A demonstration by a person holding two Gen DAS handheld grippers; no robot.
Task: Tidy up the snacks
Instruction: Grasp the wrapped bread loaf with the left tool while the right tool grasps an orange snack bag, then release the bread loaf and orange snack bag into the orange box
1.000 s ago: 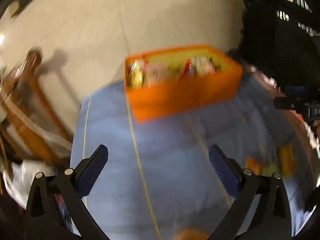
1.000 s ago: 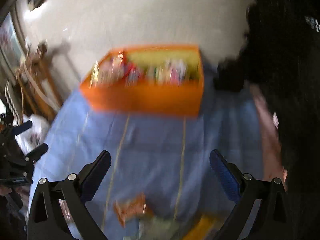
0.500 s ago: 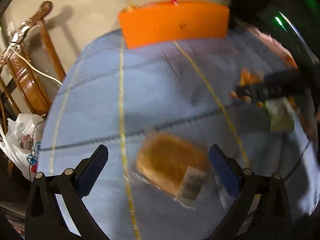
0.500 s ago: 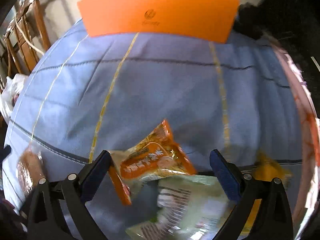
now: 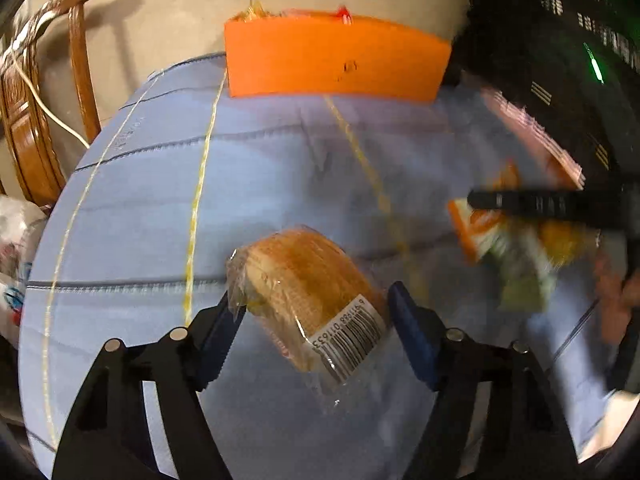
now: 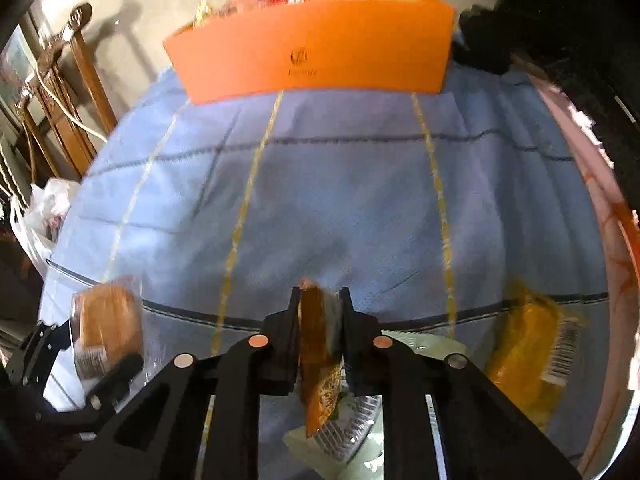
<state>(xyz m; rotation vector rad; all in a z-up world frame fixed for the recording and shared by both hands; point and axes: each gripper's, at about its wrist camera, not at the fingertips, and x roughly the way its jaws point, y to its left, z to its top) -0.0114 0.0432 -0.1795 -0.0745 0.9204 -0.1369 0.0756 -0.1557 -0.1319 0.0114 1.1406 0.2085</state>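
Blue tabletop cloth [image 6: 340,200] carries an orange box [image 6: 312,60] at its far edge. Near side of box: left claw [image 5: 312,316] open around wrapped bread [image 5: 304,280]; right claw [image 6: 320,320] clamped on orange snack packet [image 6: 318,360].

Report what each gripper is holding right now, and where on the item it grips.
Right gripper is shut on the orange snack packet, pinching its upper end. Left gripper straddles the wrapped bread; whether it is gripping yet cannot be told.

Dim warm indoor light; strong fisheye bending at edges; motion blur on right-side snacks, corners vignetted.
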